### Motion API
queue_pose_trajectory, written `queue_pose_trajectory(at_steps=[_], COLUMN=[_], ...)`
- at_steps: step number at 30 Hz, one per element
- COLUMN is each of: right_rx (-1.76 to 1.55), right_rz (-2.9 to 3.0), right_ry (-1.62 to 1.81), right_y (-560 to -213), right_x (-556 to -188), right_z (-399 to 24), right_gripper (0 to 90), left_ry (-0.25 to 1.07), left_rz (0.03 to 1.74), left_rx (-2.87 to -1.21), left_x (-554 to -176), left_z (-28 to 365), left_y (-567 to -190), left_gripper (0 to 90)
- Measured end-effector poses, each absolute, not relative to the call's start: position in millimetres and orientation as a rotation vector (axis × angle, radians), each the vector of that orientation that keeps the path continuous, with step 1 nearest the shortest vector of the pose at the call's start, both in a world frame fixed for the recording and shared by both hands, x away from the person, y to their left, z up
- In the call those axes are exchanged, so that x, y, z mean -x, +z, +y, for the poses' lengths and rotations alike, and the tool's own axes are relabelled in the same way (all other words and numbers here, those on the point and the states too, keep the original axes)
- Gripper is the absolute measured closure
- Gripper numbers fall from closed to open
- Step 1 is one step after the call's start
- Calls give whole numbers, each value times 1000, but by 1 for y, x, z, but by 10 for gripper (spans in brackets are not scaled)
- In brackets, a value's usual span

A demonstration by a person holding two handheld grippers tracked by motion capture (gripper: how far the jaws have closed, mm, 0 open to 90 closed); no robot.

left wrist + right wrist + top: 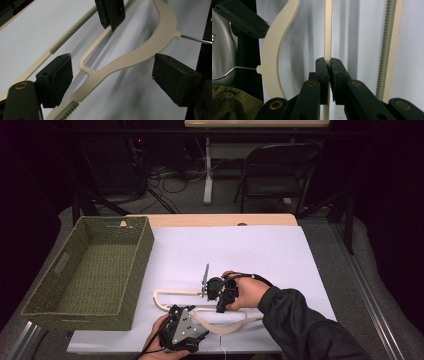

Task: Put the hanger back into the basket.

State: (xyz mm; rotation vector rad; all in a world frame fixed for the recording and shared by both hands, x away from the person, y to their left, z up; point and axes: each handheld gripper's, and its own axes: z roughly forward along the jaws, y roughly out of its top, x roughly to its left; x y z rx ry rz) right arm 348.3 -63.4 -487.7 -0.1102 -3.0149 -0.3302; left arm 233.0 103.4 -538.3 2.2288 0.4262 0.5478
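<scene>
High view first: the desk (280,250) carries a white sheet, and a big green woven basket (90,270) sits well to the left of both tongs, open side up.

Between the two tongs lies the cream hanger (200,307), flat on the white sheet. Its long axis runs side to side across the desk, roughly parallel to the near edge. One end sits as a rounded loop out to the left of the right tongs; the curved shoulder bows toward the person, passing just beside the left tongs. Its metal hook (205,275) rises from beside the right tongs and points away from the person.

A dark-sleeved arm brings in the right tongs (220,292), which are clamped narrow on a thin straight bar of the hanger. In the right gripper view the right tongs (329,66) have both pads pressed against that bar, which runs straight ahead from them, with a toothed strip off to one side.

At the near edge the left tongs (182,327) sit just below the hanger's curved shoulder. In the left gripper view the left tongs (112,75) stand wide, with the hanger (140,52) passing diagonally between the pads and touching neither; the right tongs' pads show farther off, closed on the bar.
</scene>
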Motion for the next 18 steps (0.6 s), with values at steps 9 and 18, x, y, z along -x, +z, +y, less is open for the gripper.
queue_pose_trajectory(at_steps=[9,18], right_rx=[120,105], right_rz=[-3001,-2995], right_ry=[-328,-319], right_y=[-489,-492], right_x=[-351,-349], right_z=[-64,-59], right_gripper=[856,855], left_ry=[579,599], left_rz=[371,326], left_rx=[-2263,-2257], left_x=[-232,-232], left_z=[98,92], left_y=[-542,-543], left_gripper=[169,197])
